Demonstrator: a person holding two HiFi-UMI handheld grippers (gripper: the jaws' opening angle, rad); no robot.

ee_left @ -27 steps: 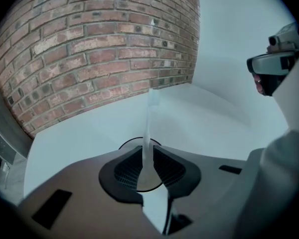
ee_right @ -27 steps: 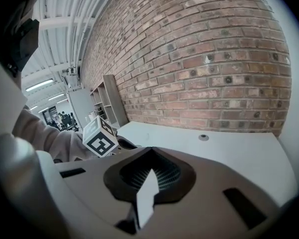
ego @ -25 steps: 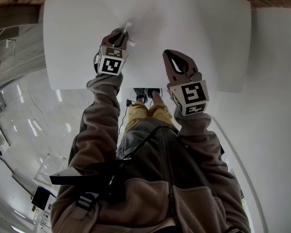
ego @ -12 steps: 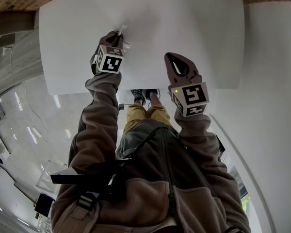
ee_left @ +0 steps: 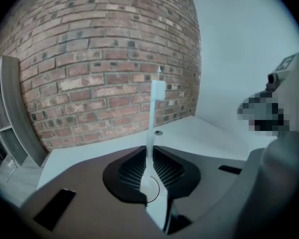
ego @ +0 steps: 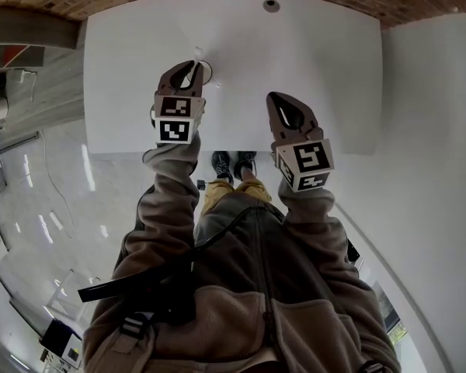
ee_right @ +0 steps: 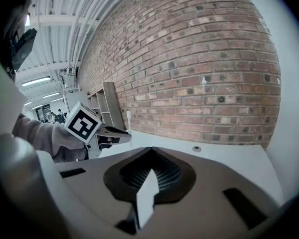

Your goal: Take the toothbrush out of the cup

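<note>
1. The left gripper has its dark jaws pressed onto the slim handle of a white plastic toothbrush; the brush stands upright between them, bristle head on top, against the red brick wall.
2. In the head view this left gripper sits over the far left part of the white rectangular table; the toothbrush pokes out just past its tips.
3. A thin round rim, apparently the clear cup, lies right beside those tips; the brush's lower end is hidden under the jaws, so I cannot tell whether it is inside the cup.
4. The right gripper has its jaws brought together with nothing between them; in the head view the right gripper hangs over the table's near edge, well apart from the cup.
5. A small round grey grommet sits at the table's far edge, near the wall.
</note>
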